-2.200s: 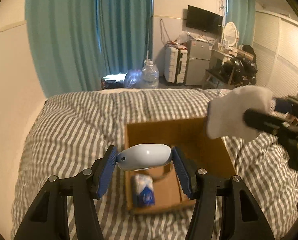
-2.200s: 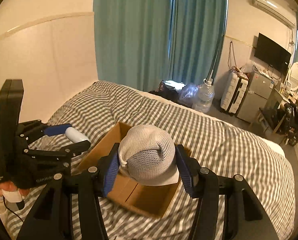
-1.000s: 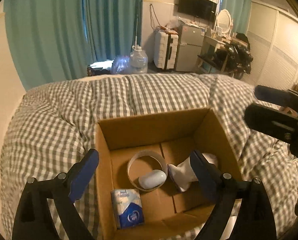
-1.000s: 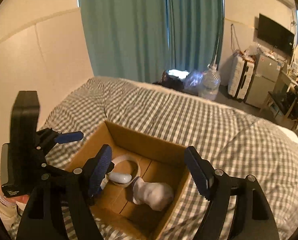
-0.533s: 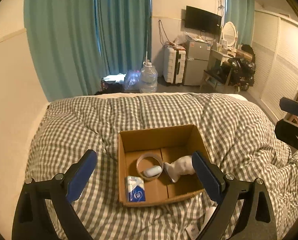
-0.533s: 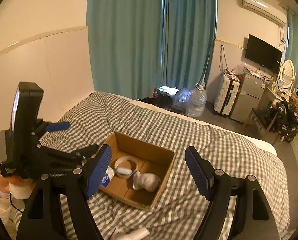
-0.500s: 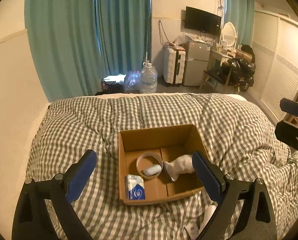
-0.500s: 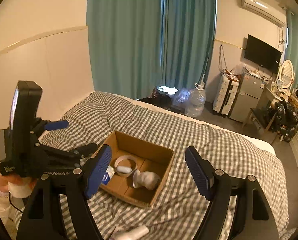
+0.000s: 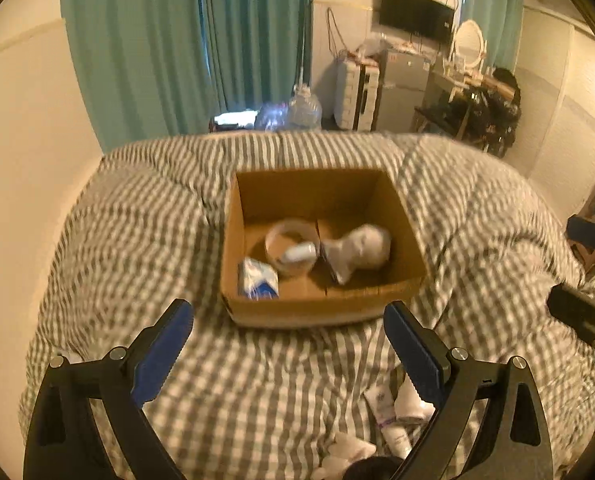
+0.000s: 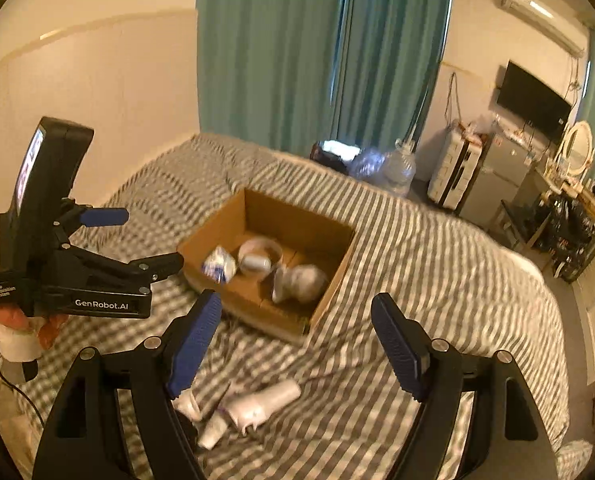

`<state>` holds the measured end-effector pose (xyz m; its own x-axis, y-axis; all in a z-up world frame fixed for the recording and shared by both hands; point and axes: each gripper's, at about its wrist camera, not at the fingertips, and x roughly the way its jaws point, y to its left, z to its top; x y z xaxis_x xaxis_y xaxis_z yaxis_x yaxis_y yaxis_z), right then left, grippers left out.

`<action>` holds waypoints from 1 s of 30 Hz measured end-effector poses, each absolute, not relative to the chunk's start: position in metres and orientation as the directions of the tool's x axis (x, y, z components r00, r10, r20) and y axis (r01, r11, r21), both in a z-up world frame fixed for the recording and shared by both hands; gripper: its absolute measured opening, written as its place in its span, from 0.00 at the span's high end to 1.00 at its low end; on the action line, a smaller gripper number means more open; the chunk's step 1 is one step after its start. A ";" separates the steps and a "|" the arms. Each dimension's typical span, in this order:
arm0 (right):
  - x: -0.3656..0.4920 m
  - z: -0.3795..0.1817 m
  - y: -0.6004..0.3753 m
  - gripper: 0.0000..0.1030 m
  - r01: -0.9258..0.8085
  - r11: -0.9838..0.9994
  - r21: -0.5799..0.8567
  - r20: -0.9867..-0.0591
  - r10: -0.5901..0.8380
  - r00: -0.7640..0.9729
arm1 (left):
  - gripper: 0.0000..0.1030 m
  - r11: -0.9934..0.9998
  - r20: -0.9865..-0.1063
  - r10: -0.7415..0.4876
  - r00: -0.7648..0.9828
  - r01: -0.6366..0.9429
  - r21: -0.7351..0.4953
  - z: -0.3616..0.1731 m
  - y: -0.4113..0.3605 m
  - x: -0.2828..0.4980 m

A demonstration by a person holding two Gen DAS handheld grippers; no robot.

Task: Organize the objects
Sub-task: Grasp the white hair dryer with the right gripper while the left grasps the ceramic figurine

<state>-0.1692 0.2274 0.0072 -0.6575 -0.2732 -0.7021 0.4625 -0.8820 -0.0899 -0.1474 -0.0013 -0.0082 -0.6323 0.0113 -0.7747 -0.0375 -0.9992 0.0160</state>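
A: State of both tools?

B: Left gripper (image 9: 287, 344): jaws spread, nothing between them. Right gripper (image 10: 297, 344): jaws spread, likewise empty.

A: Location of the items?

B: Cardboard box (image 9: 321, 308) sits on the checked duvet (image 9: 137, 240). Inside: tape roll (image 9: 291, 246), white case (image 9: 299, 252), tissue pack (image 9: 257, 278), mesh hat (image 9: 361, 250). White tubes (image 10: 257, 404) lie on the duvet near the box, beneath the grippers.

I can't read blurred white tubes w/ purple print (image 9: 393, 412), half hidden behind my left gripper's arm.
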 end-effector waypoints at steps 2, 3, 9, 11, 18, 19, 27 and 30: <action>-0.169 -0.020 0.227 0.25 0.462 -0.883 -0.082 -0.730 -0.262 -0.631 | 0.04 -0.999 -0.780 -0.026 -0.625 -0.017 0.046 -0.028 0.003 -0.143; -0.171 -0.037 0.225 0.25 0.470 -0.879 -0.080 -0.753 -0.256 -0.606 | 0.04 -0.998 -0.784 -0.048 -0.619 -0.008 0.067 -0.038 0.006 -0.142; -0.171 -0.107 0.217 0.25 0.496 -0.863 -0.092 -0.831 -0.208 -0.516 | 0.04 -0.991 -0.834 -0.120 -0.539 0.011 0.136 -0.100 0.006 -0.134; -0.170 -0.118 0.216 0.25 0.505 -0.859 -0.084 -0.841 -0.210 -0.498 | 0.04 -0.987 -0.834 -0.146 -0.532 0.021 0.160 -0.111 0.003 -0.127; -0.174 -0.152 0.220 0.25 0.477 -0.878 -0.036 -0.883 -0.196 -0.427 | 0.04 -0.991 -0.864 -0.086 -0.497 -0.044 0.124 -0.129 -0.001 -0.097; -0.174 -0.155 0.220 0.25 0.471 -0.882 -0.036 -0.887 -0.190 -0.422 | 0.04 -0.992 -0.868 -0.077 -0.491 -0.051 0.117 -0.132 -0.002 -0.093; -0.179 -0.192 0.204 0.25 0.482 -0.873 -0.076 -0.929 -0.114 -0.352 | 0.04 -0.991 -0.867 -0.068 -0.494 -0.071 0.118 -0.142 -0.007 -0.087; -0.177 -0.195 0.201 0.25 0.483 -0.869 -0.110 -0.928 -0.084 -0.362 | 0.04 -0.991 -0.867 -0.065 -0.494 -0.074 0.116 -0.145 -0.009 -0.084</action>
<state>-0.1772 0.2006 -0.1955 -0.3622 -0.0845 -0.9283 0.4833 -0.8686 -0.1095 -0.0844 -0.0088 -0.1449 -0.4937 -0.0646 -0.8673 -0.0739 -0.9905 0.1159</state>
